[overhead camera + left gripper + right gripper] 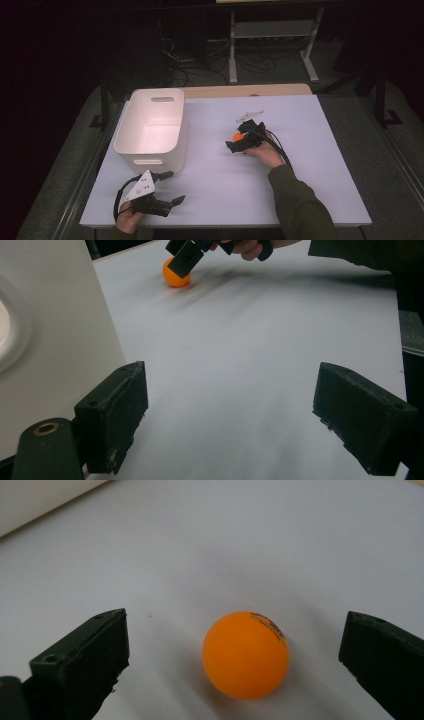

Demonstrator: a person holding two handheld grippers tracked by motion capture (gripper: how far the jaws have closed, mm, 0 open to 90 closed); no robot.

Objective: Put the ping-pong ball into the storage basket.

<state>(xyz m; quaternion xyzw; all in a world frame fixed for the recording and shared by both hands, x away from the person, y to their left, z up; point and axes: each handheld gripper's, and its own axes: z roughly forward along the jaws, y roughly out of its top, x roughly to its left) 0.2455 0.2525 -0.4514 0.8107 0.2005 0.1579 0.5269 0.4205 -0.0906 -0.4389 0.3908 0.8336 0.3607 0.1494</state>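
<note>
Right gripper view: ball [245, 655] btwn jaws.

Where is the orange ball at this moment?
The orange ball lies on the white table, right of the white bin in the high view, between the open jaws of the right gripper, touching neither.

A glossy orange plastic ball [245, 655] with small black print lies on the pale lavender-white tabletop [310, 165], right of a white plastic bin [152, 129].
</note>
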